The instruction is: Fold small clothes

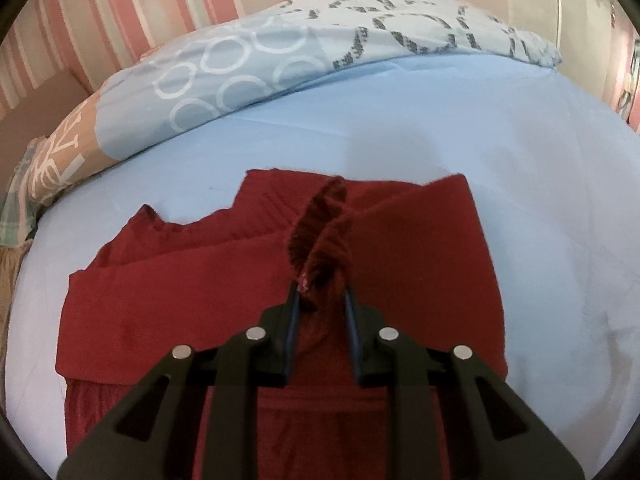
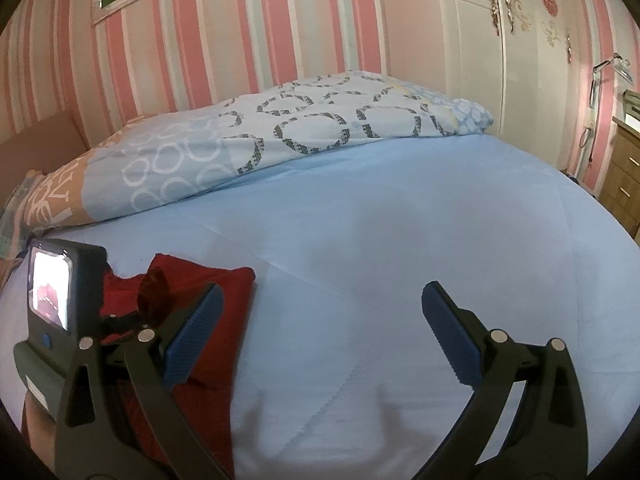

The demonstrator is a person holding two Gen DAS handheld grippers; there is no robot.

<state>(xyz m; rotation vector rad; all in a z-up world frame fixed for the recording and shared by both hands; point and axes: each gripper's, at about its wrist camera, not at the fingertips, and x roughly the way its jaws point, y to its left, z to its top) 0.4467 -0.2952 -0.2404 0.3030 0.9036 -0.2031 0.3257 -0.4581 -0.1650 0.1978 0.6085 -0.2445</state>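
pink-striped wallpaper (image 2: pixel 208 40) backed the bed, where we worked over a pale blue sheet (image 1: pixel 400 120) with a patterned quilt (image 2: pixel 280 128) bunched along its far side. our left gripper (image 1: pixel 322 296) was clenched on a raised pinch of the dark red garment (image 1: pixel 180 280), which lay partly folded on the sheet below it. our right gripper (image 2: pixel 320 308) hung released, fingers spread wide over bare sheet, just right of the garment's edge.
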